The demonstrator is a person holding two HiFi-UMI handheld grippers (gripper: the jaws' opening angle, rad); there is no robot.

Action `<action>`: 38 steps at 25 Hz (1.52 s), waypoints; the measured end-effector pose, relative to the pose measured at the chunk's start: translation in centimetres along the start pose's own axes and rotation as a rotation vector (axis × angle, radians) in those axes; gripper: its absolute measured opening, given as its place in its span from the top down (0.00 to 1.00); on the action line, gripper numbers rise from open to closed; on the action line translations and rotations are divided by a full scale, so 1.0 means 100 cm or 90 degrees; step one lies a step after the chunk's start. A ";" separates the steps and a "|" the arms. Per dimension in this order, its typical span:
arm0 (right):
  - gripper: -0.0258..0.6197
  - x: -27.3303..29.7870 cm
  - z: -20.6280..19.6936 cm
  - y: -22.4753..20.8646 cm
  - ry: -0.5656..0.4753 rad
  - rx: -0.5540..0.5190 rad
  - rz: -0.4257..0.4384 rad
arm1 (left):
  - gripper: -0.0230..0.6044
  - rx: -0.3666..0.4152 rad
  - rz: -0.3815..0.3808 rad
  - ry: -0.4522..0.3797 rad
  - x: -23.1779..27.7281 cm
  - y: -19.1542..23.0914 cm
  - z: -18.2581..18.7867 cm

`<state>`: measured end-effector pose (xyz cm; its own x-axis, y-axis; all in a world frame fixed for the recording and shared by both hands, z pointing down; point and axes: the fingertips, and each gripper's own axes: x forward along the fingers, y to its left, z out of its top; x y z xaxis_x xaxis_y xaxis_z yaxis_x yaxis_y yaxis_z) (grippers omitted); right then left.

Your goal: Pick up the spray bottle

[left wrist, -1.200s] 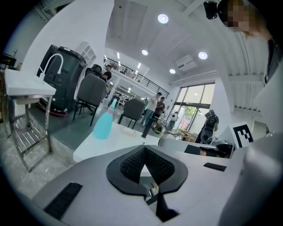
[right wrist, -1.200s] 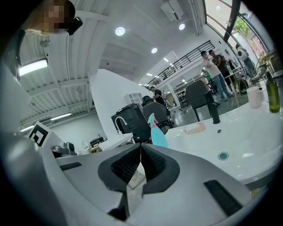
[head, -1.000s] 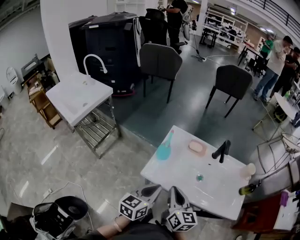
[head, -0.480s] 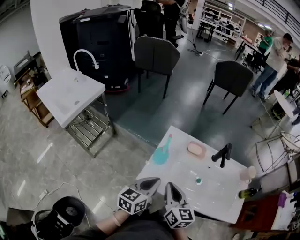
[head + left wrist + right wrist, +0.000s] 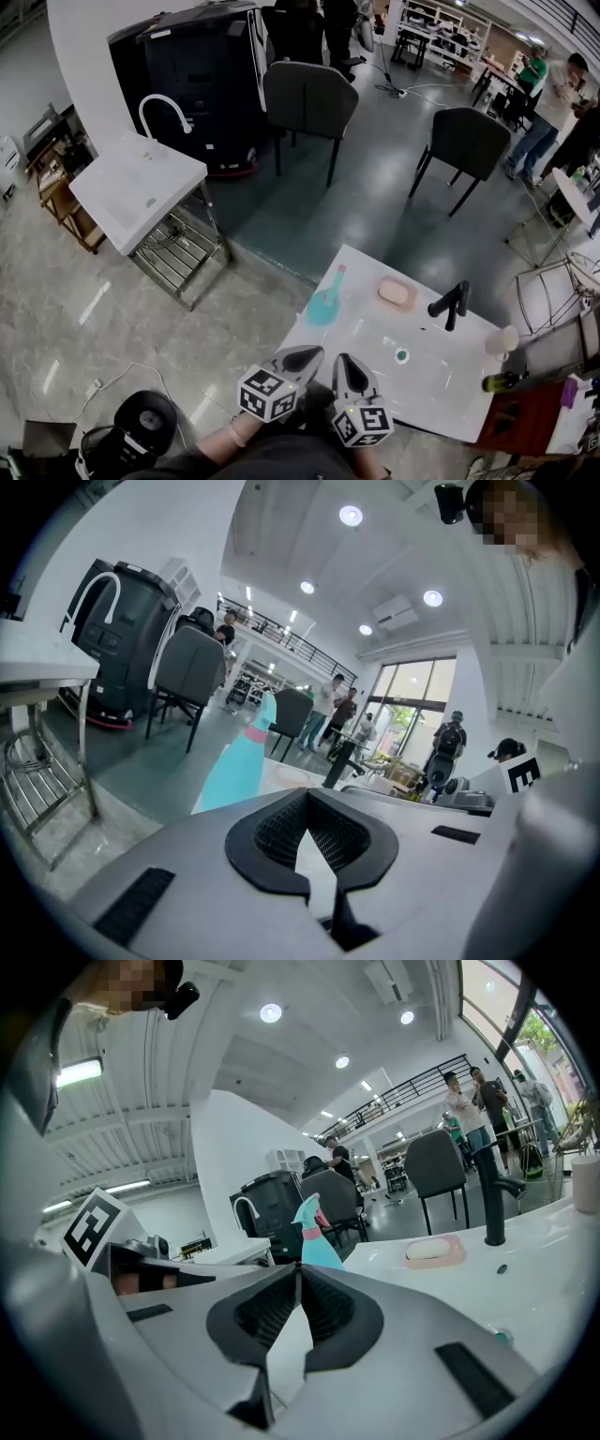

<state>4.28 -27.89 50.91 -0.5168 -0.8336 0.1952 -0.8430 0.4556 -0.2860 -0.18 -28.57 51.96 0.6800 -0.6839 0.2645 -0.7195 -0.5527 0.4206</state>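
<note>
- Plainly, the bottle (image 5: 326, 298) stands upright at the far left corner of the counter (image 5: 441, 389), ahead of both tools and apart from them.
- From the left gripper (image 5: 305, 352) it lies ahead and a touch to the right in the head view. From the right gripper (image 5: 345, 361) it lies ahead and to the left.
- I judge the left one slightly nearer, though the two sit side by side at the counter's near edge.
- Its long axis runs up and down, so a sideways pinch on the neck or body looks the likely grip.
- The left gripper (image 5: 306, 794) is clenched, pads meeting at the tips with nothing between them. The right gripper (image 5: 298, 1267) is likewise closed and empty. Either must spread its jaws before it can take the bottle.
- The head view alone gives the layout: the soap dish (image 5: 397, 292) and faucet (image 5: 448, 305) are off to the bottle's right, well clear of it.
- The right gripper view puts the bottle (image 5: 314, 1241) almost straight over its jaw tips and shows the nozzle head and pink collar. The left gripper view shows the bottle (image 5: 242, 771) left of its jaw line.
</note>
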 end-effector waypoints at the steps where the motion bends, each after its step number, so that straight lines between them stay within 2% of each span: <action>1: 0.95 0.004 0.001 -0.001 0.004 -0.004 0.007 | 0.95 -0.001 0.004 0.000 0.001 0.003 0.000; 9: 0.93 0.039 0.012 -0.012 0.033 -0.050 0.044 | 0.95 -0.031 0.045 -0.016 0.009 0.023 0.011; 10: 0.90 0.043 0.013 -0.013 0.035 -0.057 0.051 | 0.95 -0.033 0.051 -0.017 0.010 0.025 0.010; 12: 0.71 0.051 0.013 -0.012 0.037 -0.062 0.074 | 0.95 -0.038 0.064 -0.017 0.012 0.030 0.008; 13: 0.65 0.055 0.013 -0.011 0.037 -0.063 0.083 | 0.95 -0.041 0.070 -0.016 0.012 0.032 0.008; 22: 0.40 0.083 0.017 -0.012 0.042 -0.091 0.128 | 0.95 -0.085 0.119 -0.025 0.007 0.048 0.005; 31: 0.38 0.114 0.001 -0.014 0.079 -0.101 0.154 | 0.95 -0.077 0.151 -0.026 0.007 0.064 0.011; 38: 0.38 0.131 -0.007 -0.014 0.084 -0.151 0.171 | 0.95 -0.081 0.183 -0.011 0.008 0.083 0.007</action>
<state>-1.38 -39.25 54.55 -0.7257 -0.6347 0.2656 -0.6783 0.7247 -0.1217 -5.69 -34.06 55.04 0.4481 -0.8123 0.3734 -0.8575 -0.2723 0.4365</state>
